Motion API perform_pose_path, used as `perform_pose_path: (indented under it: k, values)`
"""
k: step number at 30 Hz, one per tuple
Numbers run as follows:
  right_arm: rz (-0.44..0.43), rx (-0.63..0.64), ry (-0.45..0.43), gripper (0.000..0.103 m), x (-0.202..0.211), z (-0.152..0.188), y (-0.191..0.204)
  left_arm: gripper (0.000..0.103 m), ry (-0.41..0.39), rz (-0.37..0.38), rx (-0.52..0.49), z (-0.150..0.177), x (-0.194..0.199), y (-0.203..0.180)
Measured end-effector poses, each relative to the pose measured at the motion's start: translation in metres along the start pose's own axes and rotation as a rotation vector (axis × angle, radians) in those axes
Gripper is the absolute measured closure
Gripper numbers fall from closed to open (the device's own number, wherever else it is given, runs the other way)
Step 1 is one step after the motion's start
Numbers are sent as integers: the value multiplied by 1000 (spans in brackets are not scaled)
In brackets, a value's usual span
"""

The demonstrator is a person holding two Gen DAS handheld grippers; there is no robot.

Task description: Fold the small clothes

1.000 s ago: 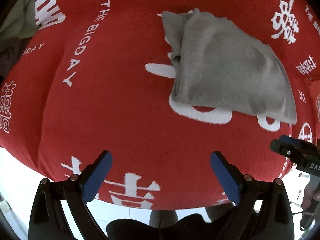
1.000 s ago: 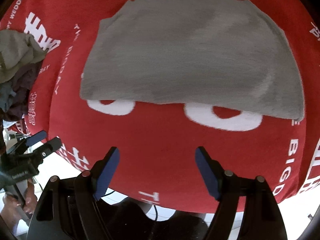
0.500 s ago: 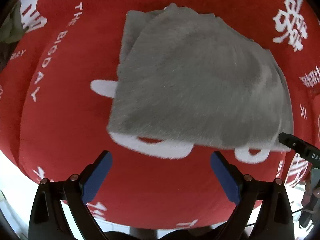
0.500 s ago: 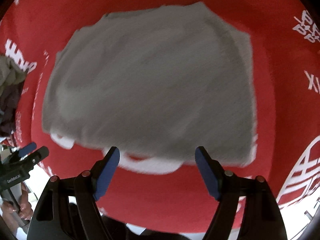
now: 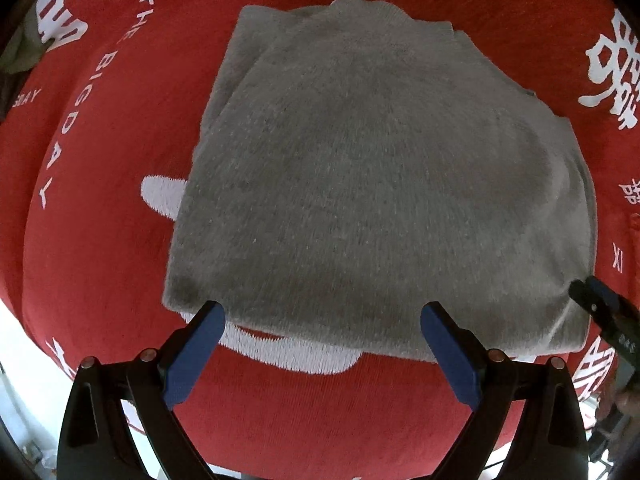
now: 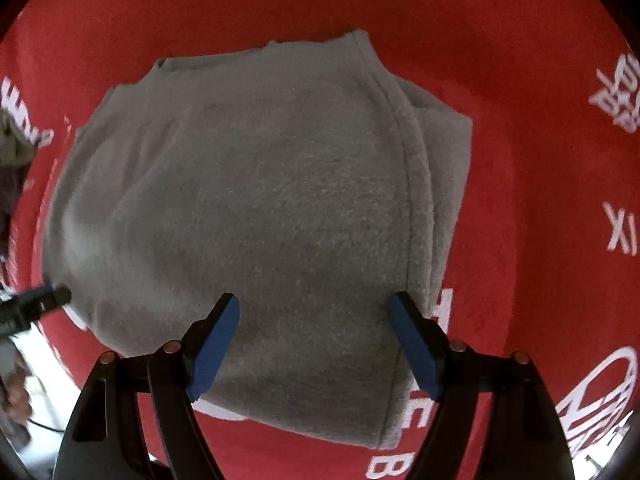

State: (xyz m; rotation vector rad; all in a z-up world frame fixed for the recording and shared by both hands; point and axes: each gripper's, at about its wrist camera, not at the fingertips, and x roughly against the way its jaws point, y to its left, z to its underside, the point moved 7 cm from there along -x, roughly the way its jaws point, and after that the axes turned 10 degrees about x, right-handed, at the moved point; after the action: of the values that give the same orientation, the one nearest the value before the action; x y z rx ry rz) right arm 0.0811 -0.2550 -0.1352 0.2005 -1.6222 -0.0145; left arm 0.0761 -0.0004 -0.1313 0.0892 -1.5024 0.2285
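Left wrist view shows the grey folded garment (image 5: 372,184) whose near edge is best pinched evenly by the wide-open left gripper (image 5: 320,352) and the wide-open right gripper (image 6: 316,340).

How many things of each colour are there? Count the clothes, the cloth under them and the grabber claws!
Grey: 1, the folded grey garment.
Red: 1, the red tablecloth with white writing.
Olive-green: 1, a crumpled cloth at the far left edge.
Black with blue pads: 2, the left gripper and the right gripper.
Total: 5
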Motion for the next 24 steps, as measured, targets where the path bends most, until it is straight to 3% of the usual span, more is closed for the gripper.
perform_pose_path:
  k: [2, 6, 10, 19, 22, 24]
  values:
    - [2, -6, -10, 23, 6, 2, 5, 4, 2, -5, -2, -2, -2, -4]
    - [-210, -132, -60, 22, 22, 6, 21, 4, 10, -1, 0, -3, -4, -6]
    - [-379, -191, -47, 22, 22, 16, 50, 4, 11, 2, -3, -1, -5, -2]
    - [-573, -205, 12, 22, 4, 37, 116, 4, 4, 13, 18, 4, -4, 15]
    - [-631, -272, 16, 22, -7, 48, 122, 4, -15, 77, 58, 1, 4, 27]
    - [-671, -326, 10, 22, -16, 48, 125, 4, -14, 176, 112, -1, 8, 37]
